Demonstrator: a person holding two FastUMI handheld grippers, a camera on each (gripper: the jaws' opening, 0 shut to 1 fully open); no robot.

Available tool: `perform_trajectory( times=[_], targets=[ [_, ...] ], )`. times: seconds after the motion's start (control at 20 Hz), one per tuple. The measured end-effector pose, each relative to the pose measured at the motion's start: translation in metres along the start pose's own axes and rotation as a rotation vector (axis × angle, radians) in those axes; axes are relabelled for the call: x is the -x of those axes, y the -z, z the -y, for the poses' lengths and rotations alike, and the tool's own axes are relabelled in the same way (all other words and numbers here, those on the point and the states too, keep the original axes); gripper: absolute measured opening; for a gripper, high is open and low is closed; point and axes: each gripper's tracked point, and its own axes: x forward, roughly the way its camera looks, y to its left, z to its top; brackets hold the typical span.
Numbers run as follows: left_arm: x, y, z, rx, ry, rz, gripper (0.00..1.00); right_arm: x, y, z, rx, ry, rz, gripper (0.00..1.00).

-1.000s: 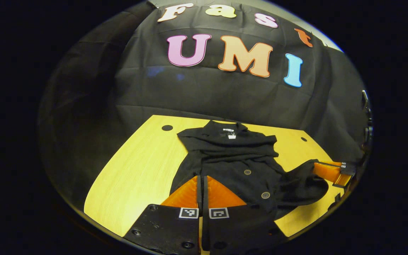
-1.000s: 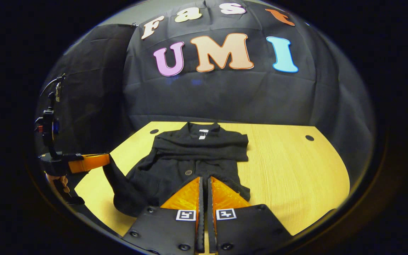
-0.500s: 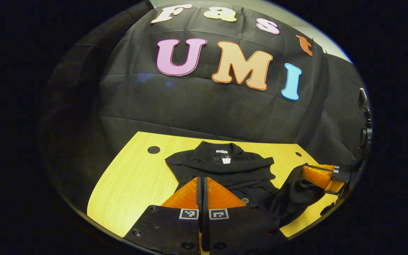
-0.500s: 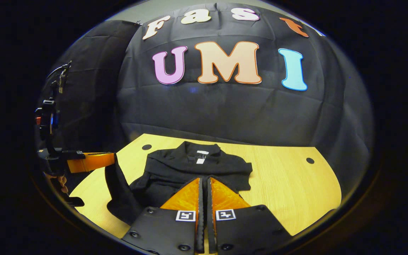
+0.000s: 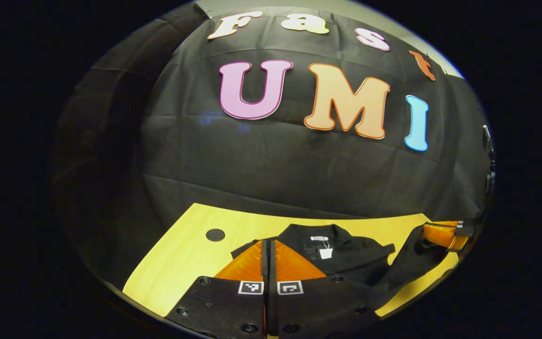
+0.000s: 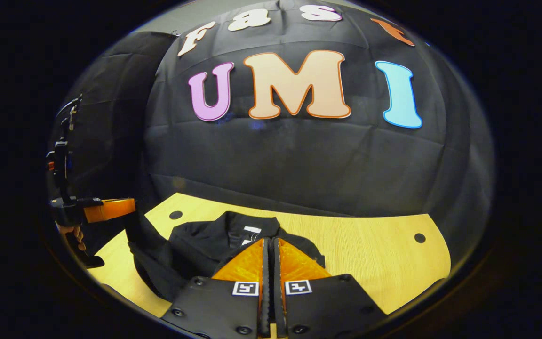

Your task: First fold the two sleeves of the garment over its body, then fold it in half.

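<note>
A black buttoned garment (image 5: 355, 256) lies on the yellow wooden table (image 5: 181, 256), sleeves folded over its body and its collar with a white tag (image 5: 326, 253) at the far end. My left gripper (image 5: 267, 242) is shut on the garment's near edge, and cloth hangs from its tips in the right gripper view (image 6: 132, 206). My right gripper (image 6: 267, 239) is shut on the same edge farther along, and the left gripper view shows black cloth draping from it (image 5: 425, 230). Both hold that edge raised above the garment (image 6: 191, 249), close to the collar.
The table (image 6: 370, 245) has round holes near its far corners (image 5: 215, 234) (image 6: 419, 238). The booth's black cloth wall stands right behind it. A hand (image 6: 71, 233) holds the left gripper at the table's left edge. Bare wood lies right of the garment.
Both grippers have carried the garment's near edge forward over its body toward the collar. The buttoned front is now covered and the wall looks closer.
</note>
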Motion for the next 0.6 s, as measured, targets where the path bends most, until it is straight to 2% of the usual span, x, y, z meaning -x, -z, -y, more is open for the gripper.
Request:
perform_trajectory(
  times=[0.15,0.35,0.6],
  targets=[
    [-0.033,0.005,-0.005,-0.045,-0.029,0.0,0.0,-0.036,-0.003,0.015,-0.015,0.001,-0.003,0.06],
    [-0.07,0.031,-0.001,-0.08,-0.047,-0.033,0.0,-0.076,0.018,0.03,-0.045,0.004,-0.052,0.06],
    [-0.097,0.066,-0.004,-0.053,-0.107,-0.076,0.0,-0.107,0.042,0.034,-0.066,0.014,-0.095,0.06]
  ],
)
